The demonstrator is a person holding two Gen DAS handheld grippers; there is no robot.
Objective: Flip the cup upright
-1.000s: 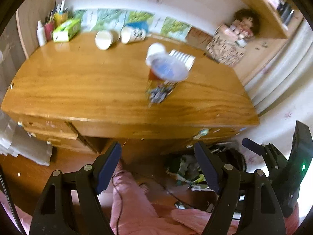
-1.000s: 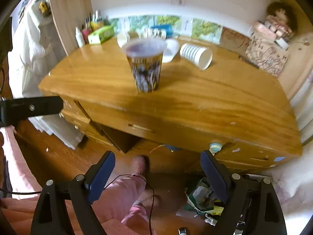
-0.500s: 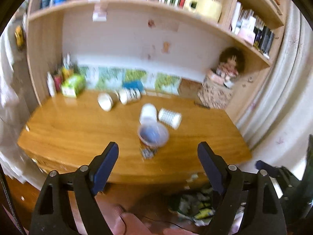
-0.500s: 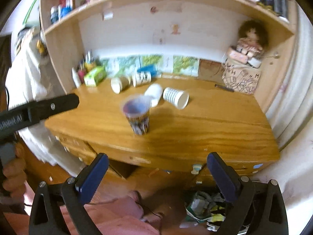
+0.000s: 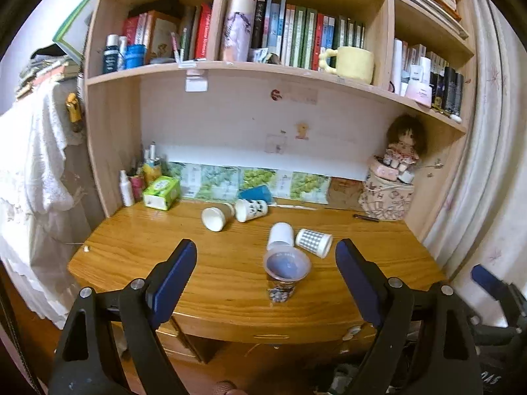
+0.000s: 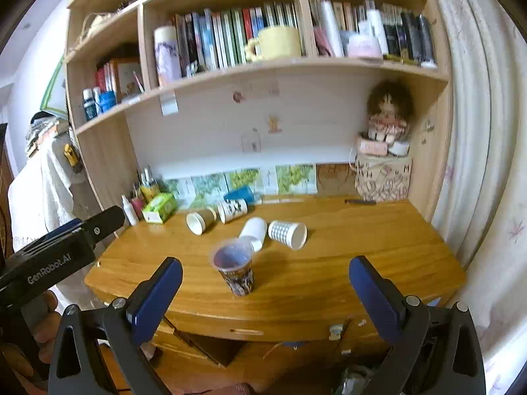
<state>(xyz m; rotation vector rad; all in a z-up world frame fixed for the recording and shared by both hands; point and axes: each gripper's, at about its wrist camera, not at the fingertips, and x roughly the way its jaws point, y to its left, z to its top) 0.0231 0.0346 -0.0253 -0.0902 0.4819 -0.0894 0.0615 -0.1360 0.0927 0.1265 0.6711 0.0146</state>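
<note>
A patterned cup with a purple inside (image 5: 286, 273) (image 6: 234, 267) stands upright near the front of the wooden desk (image 5: 210, 276) (image 6: 346, 263). Behind it several paper cups lie on their sides: a plain white cup (image 5: 280, 235) (image 6: 253, 230), a checked cup (image 5: 313, 242) (image 6: 287, 233), a brown cup (image 5: 215, 218) (image 6: 200, 221) and a printed cup (image 5: 251, 210) (image 6: 232, 210). My left gripper (image 5: 266, 275) and right gripper (image 6: 265, 291) are both open and empty, held back from the desk's front edge.
A green tissue box (image 5: 161, 192), bottles (image 5: 125, 192) and a blue cup (image 5: 255, 193) stand at the desk's back. A basket with a doll (image 5: 392, 184) fills the back right corner. Bookshelves hang above. A curtain (image 6: 474, 164) is at the right.
Both grippers have pulled back and tilted up, so the desk looks smaller and the shelves have come into view. The cups have not moved.
</note>
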